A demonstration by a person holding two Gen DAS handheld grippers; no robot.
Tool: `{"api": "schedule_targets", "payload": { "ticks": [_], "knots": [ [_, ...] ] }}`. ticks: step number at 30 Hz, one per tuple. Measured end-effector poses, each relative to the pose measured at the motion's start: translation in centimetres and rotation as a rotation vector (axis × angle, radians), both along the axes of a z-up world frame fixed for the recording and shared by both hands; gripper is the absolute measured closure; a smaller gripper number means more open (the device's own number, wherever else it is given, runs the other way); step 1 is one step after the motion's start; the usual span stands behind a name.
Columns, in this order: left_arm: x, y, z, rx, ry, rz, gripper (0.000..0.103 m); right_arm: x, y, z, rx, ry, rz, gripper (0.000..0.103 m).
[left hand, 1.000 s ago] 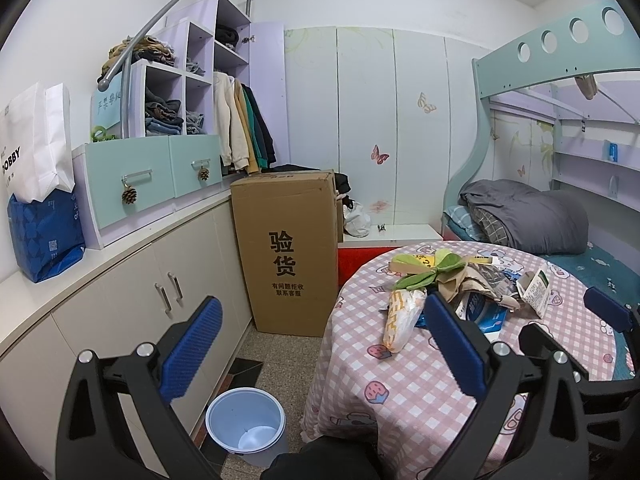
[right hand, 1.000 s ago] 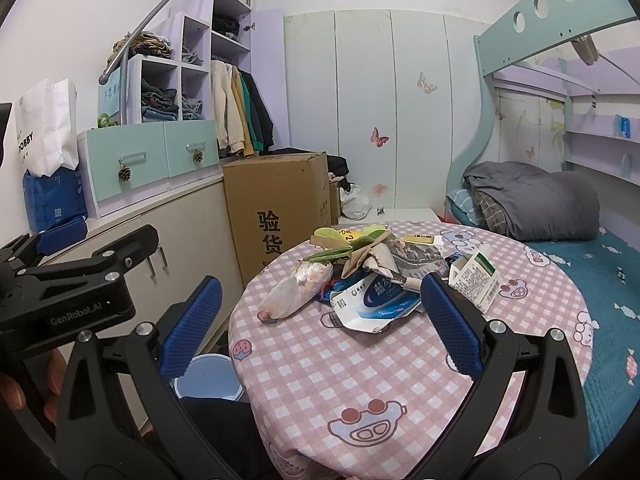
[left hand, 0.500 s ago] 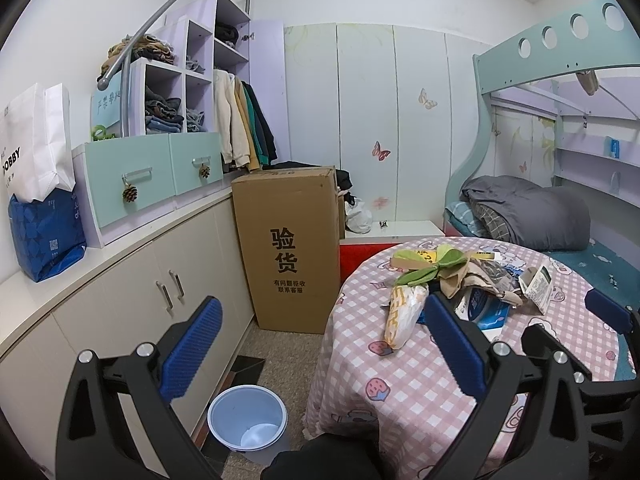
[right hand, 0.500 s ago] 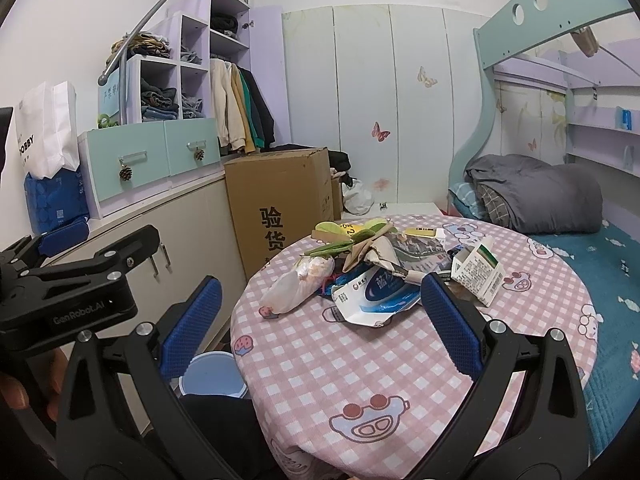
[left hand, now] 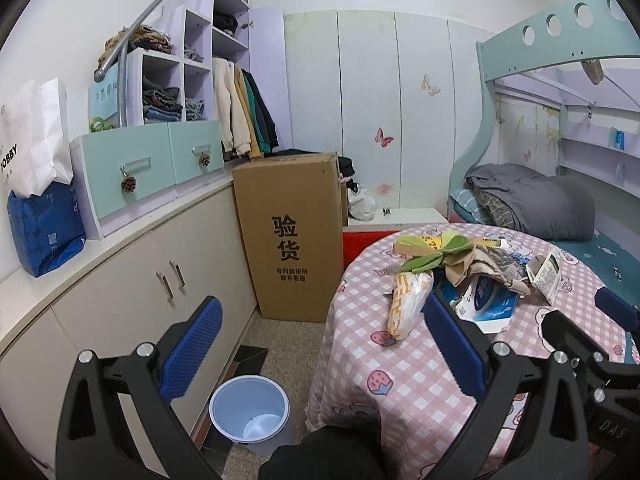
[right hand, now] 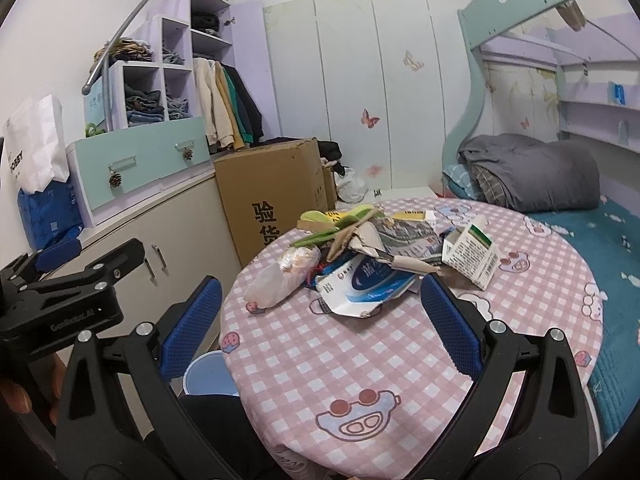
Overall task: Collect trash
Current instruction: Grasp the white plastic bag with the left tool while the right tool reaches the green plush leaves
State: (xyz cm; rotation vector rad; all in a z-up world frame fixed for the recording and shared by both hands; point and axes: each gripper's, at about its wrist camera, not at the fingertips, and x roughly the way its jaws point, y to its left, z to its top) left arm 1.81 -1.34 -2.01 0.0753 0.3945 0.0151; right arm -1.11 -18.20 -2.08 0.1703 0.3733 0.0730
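The trash (right hand: 372,256) was a loose heap at the middle of the round, pink-checked bench (right hand: 400,360): a clear plastic bag (right hand: 280,280), a torn blue-and-white wrapper (right hand: 364,284), crumpled paper, green scraps and a small white carton (right hand: 472,256). The right tongs (right hand: 320,328) gaped wide and held nothing, low in the frame, the heap lying just beyond their tips. The left tongs (left hand: 320,352) were spread empty too, the heap to their upper right and a pale blue bin (left hand: 250,410) on the floor below.

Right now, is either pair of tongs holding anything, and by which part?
Nothing is held. The left tongs and right tongs are both open, short of the trash pile.
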Motion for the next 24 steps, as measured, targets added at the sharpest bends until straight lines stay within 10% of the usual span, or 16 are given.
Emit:
{"api": "schedule_targets", "payload": {
  "ticks": [21,24],
  "knots": [
    [13.0,-5.2,-6.9,-0.034,0.295,-0.199,0.006,9.0,-6.6,-3.8,0.100,0.167,-0.093,0.006],
    [14.5,-5.7,-7.9,-0.032,0.339,-0.222,0.026,10.0,-7.0,-3.8,0.105,0.176,-0.088,0.006]
  ]
}}
